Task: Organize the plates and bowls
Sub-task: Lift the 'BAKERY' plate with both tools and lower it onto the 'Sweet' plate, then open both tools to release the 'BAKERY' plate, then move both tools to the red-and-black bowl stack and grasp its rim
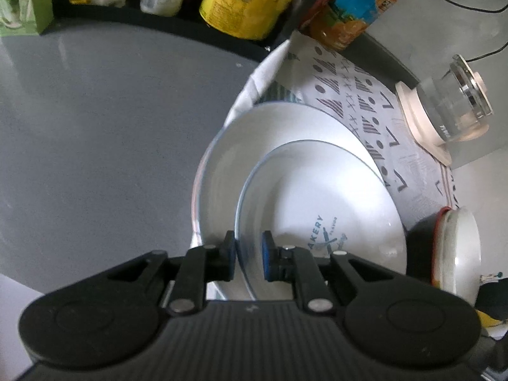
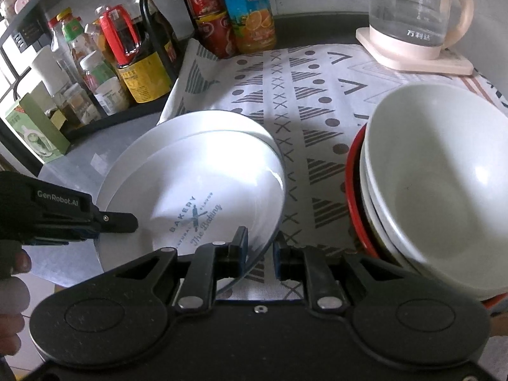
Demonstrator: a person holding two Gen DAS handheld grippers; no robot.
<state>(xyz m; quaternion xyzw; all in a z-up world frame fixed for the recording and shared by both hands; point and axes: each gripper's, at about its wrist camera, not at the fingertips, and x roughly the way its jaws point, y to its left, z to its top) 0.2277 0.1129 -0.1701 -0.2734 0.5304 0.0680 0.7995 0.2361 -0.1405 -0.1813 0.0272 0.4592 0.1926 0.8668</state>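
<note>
A white plate with "BAKERY" print (image 1: pixel 320 203) (image 2: pixel 203 190) sits tilted on a larger white plate (image 1: pixel 270 133) (image 2: pixel 177 130). My left gripper (image 1: pixel 249 255) straddles the printed plate's rim with a gap beside one pad, so it is open; it also shows in the right wrist view (image 2: pixel 120 222) at the plate's left edge. My right gripper (image 2: pixel 260 250) is open with the printed plate's near right rim between its jaws. A stack of bowls (image 2: pixel 438 184), white ones in a red one, stands right of the plates and shows in the left wrist view (image 1: pixel 457 247).
A patterned cloth (image 2: pixel 301 101) lies under the dishes. A glass kettle (image 2: pixel 416 16) on a cream base stands at the back right. Bottles and jars (image 2: pixel 133 60) fill a black rack at the back left. Grey countertop (image 1: pixel 104 133) lies left of the plates.
</note>
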